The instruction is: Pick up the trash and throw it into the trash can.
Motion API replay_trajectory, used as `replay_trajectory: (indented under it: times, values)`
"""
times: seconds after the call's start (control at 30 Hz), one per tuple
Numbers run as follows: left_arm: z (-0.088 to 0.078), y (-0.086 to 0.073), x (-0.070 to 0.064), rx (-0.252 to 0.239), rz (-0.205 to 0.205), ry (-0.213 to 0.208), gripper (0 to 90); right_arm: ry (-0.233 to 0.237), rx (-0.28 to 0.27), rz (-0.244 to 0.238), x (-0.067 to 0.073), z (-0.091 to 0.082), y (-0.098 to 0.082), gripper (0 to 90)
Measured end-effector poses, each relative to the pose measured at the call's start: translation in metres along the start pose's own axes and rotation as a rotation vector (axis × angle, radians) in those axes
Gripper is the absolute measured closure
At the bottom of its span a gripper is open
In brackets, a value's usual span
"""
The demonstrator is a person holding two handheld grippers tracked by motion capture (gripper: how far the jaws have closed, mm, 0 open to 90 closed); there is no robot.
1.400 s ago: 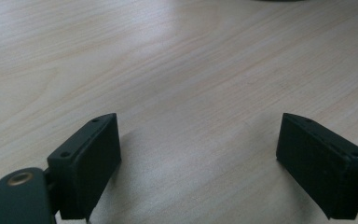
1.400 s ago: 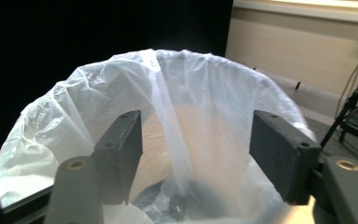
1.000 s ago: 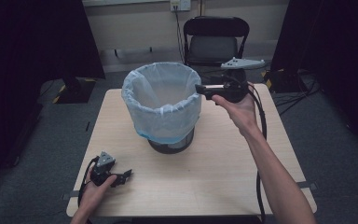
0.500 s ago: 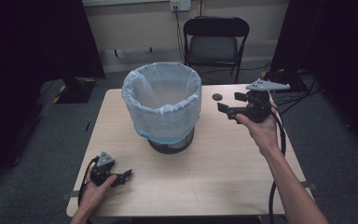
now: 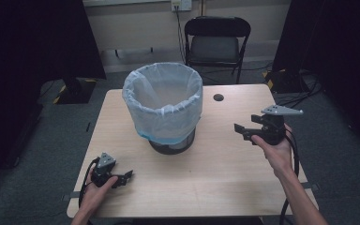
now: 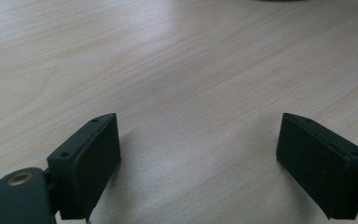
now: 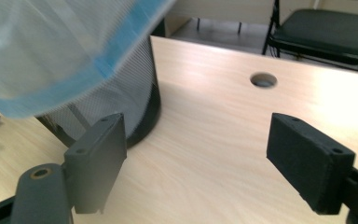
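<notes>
At the lower left of the high view, the left gripper (image 5: 124,177) is held low over the near corner of the wooden worktop (image 5: 225,173); in the left gripper view its jaws are seen spread wide apart with only bare wood between them. At the right of the frame, the right gripper (image 5: 241,131) is held above the worktop, its jaws likewise parted and empty, pointed toward the frame's centre. Further back, at the centre, a black mesh bin (image 5: 173,142) is stood on the worktop, lined with a pale blue bag (image 5: 161,105) folded over its rim. A round cable hole (image 5: 218,97) is seen beyond it, and a dark folding chair (image 5: 215,42) is placed behind the worktop.
</notes>
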State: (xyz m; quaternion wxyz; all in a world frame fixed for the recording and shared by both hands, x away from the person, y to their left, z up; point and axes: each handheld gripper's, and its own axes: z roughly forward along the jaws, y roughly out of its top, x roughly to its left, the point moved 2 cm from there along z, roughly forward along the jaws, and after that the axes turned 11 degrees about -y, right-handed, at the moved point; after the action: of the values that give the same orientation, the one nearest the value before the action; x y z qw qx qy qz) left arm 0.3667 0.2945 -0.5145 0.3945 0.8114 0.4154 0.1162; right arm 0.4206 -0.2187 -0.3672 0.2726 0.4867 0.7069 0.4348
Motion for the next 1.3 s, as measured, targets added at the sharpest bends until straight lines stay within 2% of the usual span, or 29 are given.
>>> replay_trajectory:
  times: [0.1,0.13,0.2,0.23,0.5,0.63,0.67,0.7,0.73,0.83,0.93,1.13,1.23,1.3]
  values:
    - [0.000,0.000,0.000,0.000,0.002,0.003,13.1,-0.009,0.011,0.012,-0.004,-0.001,-0.009,19.7]
    - [0.000,0.000,0.000,0.001,0.003,0.004,13.1,-0.021,0.022,0.017,-0.008,-0.003,-0.018,20.0]
    - [0.000,0.000,-0.001,0.001,0.003,0.006,13.1,-0.026,0.030,0.023,-0.011,-0.003,-0.026,20.2]
    - [0.000,0.000,-0.001,0.001,0.003,0.006,13.1,-0.026,0.030,0.023,-0.011,-0.003,-0.026,20.2]
    - [0.000,0.000,-0.003,0.003,0.000,0.005,12.5,-0.075,0.100,0.050,-0.029,-0.003,-0.069,20.0]
    - [0.000,0.000,-0.003,0.003,0.000,0.005,12.4,-0.086,0.127,0.051,-0.033,-0.001,-0.084,20.1]
    - [0.000,0.000,-0.003,0.003,0.000,0.005,12.4,-0.095,0.146,0.045,-0.036,0.000,-0.093,20.2]
    - [0.000,0.000,-0.003,0.003,0.000,0.005,12.4,-0.095,0.146,0.045,-0.036,0.000,-0.093,20.2]
    - [0.000,0.000,-0.003,0.003,0.000,0.005,12.4,-0.108,0.160,0.041,-0.039,0.000,-0.102,20.1]
    - [0.000,0.000,-0.003,0.003,0.000,0.005,12.4,-0.127,0.177,0.039,-0.042,0.001,-0.110,20.0]
    - [0.001,0.000,-0.003,-0.001,-0.004,0.005,12.3,-0.153,0.213,0.043,-0.050,0.004,-0.126,19.9]
    - [0.001,0.000,-0.003,0.000,-0.004,0.005,12.0,-0.203,0.246,0.042,-0.057,0.011,-0.140,20.0]
    - [0.001,0.000,-0.003,0.000,-0.003,0.004,11.6,-0.211,0.251,0.043,-0.058,0.013,-0.143,20.1]
    - [0.001,0.000,-0.003,0.002,0.001,0.005,11.6,-0.239,0.273,0.030,-0.056,0.018,-0.148,19.0]
